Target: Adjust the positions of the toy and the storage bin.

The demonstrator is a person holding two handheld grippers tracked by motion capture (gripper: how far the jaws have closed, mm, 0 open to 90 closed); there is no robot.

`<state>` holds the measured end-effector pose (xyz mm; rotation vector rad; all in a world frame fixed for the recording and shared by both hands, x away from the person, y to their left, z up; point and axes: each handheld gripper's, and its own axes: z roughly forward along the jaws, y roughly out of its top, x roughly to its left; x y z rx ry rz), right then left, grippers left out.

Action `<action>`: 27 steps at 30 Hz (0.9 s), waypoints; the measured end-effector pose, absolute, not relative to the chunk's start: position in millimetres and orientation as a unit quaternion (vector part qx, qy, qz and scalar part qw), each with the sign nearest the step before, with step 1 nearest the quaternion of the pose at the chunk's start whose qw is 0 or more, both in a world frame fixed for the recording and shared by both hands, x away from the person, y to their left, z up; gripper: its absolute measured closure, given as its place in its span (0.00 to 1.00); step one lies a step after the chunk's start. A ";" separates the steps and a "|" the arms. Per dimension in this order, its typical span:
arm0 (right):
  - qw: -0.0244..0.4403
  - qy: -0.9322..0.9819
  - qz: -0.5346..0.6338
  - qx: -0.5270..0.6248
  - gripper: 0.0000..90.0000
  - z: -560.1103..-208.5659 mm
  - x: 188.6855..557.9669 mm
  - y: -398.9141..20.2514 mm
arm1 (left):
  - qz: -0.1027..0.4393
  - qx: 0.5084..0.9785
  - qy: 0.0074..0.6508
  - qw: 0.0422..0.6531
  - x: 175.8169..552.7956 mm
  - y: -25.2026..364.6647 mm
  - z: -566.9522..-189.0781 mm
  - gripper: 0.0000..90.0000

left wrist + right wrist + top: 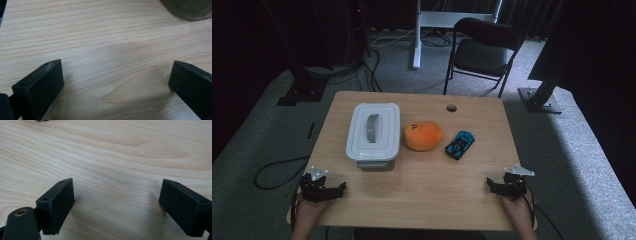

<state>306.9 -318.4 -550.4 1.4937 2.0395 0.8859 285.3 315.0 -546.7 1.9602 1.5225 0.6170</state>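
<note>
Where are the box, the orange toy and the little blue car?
box (373,131), high view, middle of its lid
orange toy (422,136), high view, its middle
blue car (459,144), high view, its roof

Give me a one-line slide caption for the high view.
Two open tools, left tool and right tool, rest near the table edge before a lidded container, orange plush and blue toy car.
</note>
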 end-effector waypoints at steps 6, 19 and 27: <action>0.228 0.743 0.322 0.541 0.14 -550.4 306.3 -318.6 | 0.233 0.729 0.576 0.286 285.3 315.5 -546.7 0.00; 0.224 0.747 0.319 0.539 0.16 -549.1 299.3 -313.6 | 0.230 0.734 0.570 0.288 286.3 316.1 -546.8 0.00; 0.213 0.753 0.322 0.533 0.16 -544.4 299.1 -304.1 | 0.229 0.737 0.567 0.290 285.6 316.5 -546.8 0.00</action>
